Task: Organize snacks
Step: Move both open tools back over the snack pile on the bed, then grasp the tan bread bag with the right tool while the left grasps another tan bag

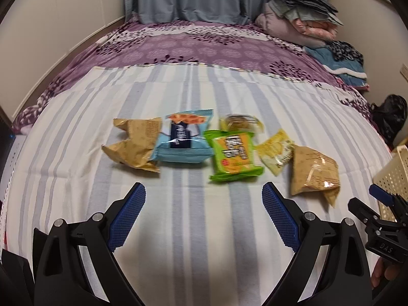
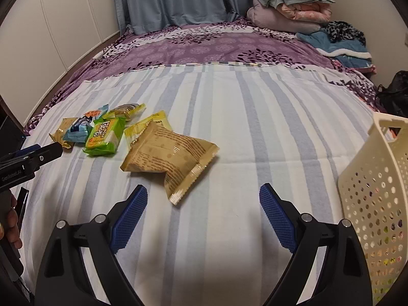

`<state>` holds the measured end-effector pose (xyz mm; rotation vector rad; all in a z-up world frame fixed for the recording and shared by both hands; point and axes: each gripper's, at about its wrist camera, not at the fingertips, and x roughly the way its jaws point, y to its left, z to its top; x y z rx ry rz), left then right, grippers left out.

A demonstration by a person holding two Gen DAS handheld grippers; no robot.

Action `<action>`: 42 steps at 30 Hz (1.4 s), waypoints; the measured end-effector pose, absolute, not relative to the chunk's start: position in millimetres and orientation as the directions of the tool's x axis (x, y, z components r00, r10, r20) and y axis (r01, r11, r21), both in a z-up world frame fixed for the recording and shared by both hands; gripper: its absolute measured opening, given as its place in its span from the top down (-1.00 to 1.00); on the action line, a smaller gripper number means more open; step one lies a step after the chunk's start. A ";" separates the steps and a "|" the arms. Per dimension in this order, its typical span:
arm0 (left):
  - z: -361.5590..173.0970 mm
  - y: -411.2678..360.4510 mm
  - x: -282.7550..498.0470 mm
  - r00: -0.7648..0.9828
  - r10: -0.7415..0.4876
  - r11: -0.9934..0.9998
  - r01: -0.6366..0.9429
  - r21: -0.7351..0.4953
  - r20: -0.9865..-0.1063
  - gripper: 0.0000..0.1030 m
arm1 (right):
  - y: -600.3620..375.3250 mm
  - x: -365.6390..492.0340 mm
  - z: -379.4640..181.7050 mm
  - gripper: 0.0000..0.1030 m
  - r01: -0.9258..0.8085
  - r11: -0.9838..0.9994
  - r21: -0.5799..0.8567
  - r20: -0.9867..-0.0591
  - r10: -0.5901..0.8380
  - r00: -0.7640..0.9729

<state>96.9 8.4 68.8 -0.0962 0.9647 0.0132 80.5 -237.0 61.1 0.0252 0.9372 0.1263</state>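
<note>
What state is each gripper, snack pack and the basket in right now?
left gripper: open, empty, above the sheet.
right gripper: open, empty.
tan pack: sealed, lying flat, nearest the right gripper.
green pack: sealed, flat.
blue pack: sealed, flat.
basket: upright, at the bed's right; contents unclear.

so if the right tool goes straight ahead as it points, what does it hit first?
Likely nothing but the striped sheet: the right tool points between the tan snack packet and the basket. Depth unclear.
</note>
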 end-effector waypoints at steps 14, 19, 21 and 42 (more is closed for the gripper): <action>47.4 71.6 127.2 0.539 -0.007 0.973 -0.192 -0.131 -0.842 -0.82 | -208.0 129.0 60.6 -0.73 -0.208 0.975 0.084 -0.745 0.200 0.637; 43.8 99.7 142.0 0.539 0.047 0.960 -0.258 -0.111 -0.841 -0.82 | -200.6 143.8 50.3 -0.73 -0.245 0.967 0.072 -0.750 0.214 0.626; 40.3 109.1 148.0 0.530 0.071 0.955 -0.281 -0.095 -0.845 -0.82 | -198.8 147.7 45.0 -0.73 -0.256 0.963 0.086 -0.755 0.231 0.614; 6.6 125.6 184.8 0.476 0.134 0.967 -0.253 0.010 -0.869 -0.91 | -180.2 131.3 26.7 -0.74 -0.328 0.936 0.125 -0.804 0.289 0.519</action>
